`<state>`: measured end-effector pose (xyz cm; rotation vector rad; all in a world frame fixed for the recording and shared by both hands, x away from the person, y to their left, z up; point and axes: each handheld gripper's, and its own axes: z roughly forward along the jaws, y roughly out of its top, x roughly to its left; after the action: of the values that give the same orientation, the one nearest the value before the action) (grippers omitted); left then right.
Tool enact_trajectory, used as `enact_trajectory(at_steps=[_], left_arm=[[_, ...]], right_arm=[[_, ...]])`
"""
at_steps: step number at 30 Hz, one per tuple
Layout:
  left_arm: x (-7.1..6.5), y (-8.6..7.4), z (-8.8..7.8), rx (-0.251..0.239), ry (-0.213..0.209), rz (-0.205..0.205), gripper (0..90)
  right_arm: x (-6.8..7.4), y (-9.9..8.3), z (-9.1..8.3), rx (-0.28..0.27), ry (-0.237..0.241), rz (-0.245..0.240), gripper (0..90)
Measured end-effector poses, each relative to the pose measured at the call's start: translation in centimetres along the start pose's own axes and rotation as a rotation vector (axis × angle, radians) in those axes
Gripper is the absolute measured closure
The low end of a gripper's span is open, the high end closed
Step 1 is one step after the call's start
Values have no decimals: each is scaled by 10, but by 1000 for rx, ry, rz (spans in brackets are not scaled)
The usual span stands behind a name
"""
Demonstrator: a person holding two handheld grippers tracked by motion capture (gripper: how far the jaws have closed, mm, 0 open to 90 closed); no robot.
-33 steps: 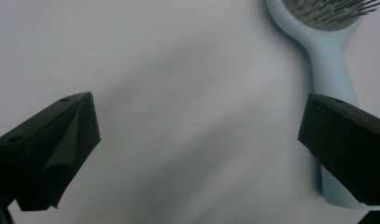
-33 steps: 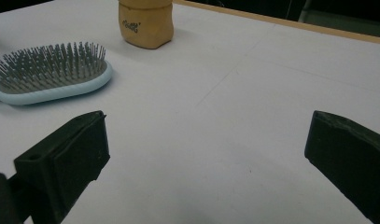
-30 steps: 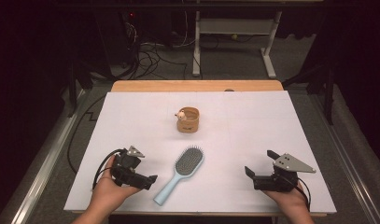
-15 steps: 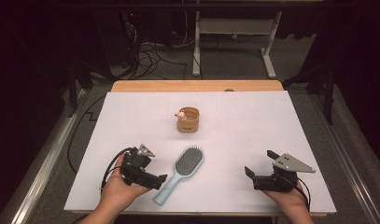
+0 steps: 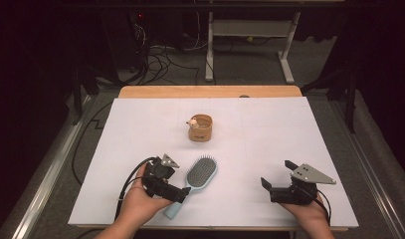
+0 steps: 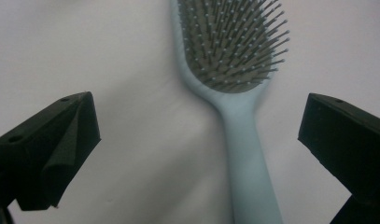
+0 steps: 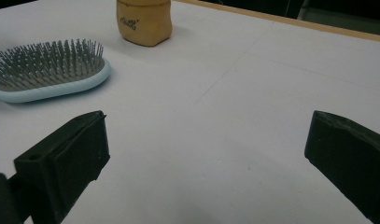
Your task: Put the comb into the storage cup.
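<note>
A light-blue hairbrush (image 5: 200, 174) lies bristles-up on the white table, its handle pointing toward the front edge. My left gripper (image 5: 180, 193) is open right at that handle. In the left gripper view the brush handle (image 6: 243, 154) runs up between the two wide-apart jaws, and my left gripper (image 6: 199, 123) touches nothing. My right gripper (image 5: 277, 174) rests open at the front right, well apart from the brush. In its own view my right gripper (image 7: 207, 135) has only bare table between the jaws, with the hairbrush (image 7: 47, 74) at the far left.
A small tan wooden cup (image 5: 200, 128) with a little figure on its rim stands mid-table, and shows as the tan cup (image 7: 144, 21) in the right gripper view. A wooden strip (image 5: 210, 91) borders the far edge. Cables and a desk frame lie on the floor beyond.
My left gripper has moved right, toward the brush, and its open jaws now straddle the handle. The right gripper and the brush have stayed put.
</note>
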<state>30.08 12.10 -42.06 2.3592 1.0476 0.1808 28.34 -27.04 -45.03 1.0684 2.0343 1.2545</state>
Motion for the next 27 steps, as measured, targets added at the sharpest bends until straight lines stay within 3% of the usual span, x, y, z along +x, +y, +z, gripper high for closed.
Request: enact_trajectory(at_steps=[14,27], left_arm=[[-15,18,32,46,2,10,1],[-20,28,50,58,10,12,2]], right_arm=[[0,0,0,1,-1,3,4],[0,0,0,2,-2,0,4]])
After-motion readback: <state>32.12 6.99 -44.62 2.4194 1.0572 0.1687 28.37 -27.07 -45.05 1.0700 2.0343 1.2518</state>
